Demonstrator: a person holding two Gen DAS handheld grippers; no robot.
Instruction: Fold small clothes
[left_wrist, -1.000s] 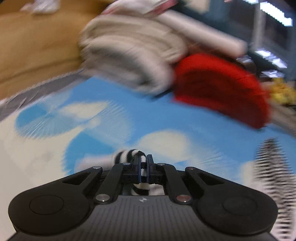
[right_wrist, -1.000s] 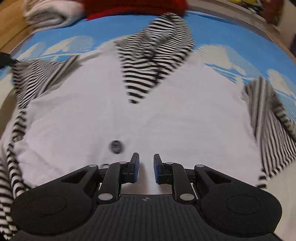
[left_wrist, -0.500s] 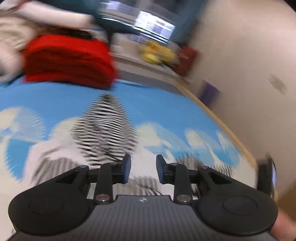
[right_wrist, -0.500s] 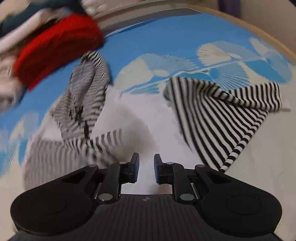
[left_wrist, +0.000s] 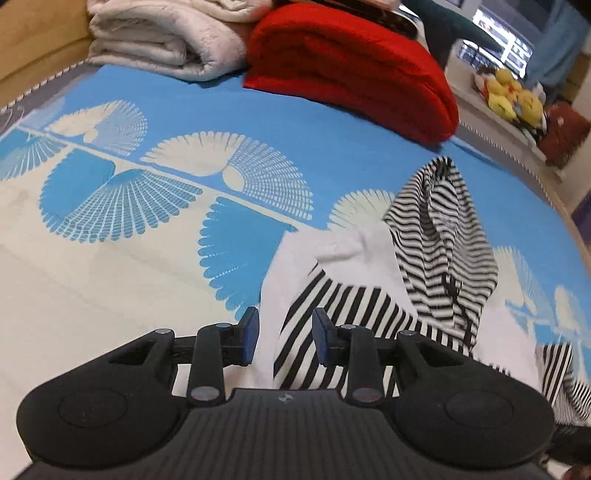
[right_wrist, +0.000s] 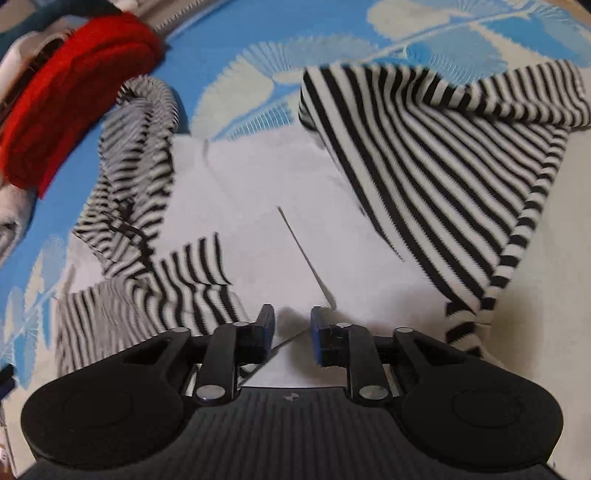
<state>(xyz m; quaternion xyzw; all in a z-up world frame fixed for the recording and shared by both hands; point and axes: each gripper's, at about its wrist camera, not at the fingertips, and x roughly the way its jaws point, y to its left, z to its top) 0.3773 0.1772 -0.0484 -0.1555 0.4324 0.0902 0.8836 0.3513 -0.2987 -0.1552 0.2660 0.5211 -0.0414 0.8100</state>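
A small white hooded top with black-and-white striped sleeves lies flat on the bed. Its left striped sleeve is folded across the white body, and the striped hood lies above it. The other striped sleeve is spread out to the right. My left gripper stands open just above the folded sleeve, gripping nothing. My right gripper hovers over the white body near a crease; its jaws are opening with only flat fabric below the gap.
A folded red blanket and a folded cream blanket sit at the far end of the blue-and-cream patterned bedspread. Yellow plush toys rest on a ledge beyond the bed. A wooden board borders the far left.
My left gripper let go of the striped sleeve cuff and opened, then swung back over the top. The right view rolled and shifted, and its jaws now stand slightly wider.
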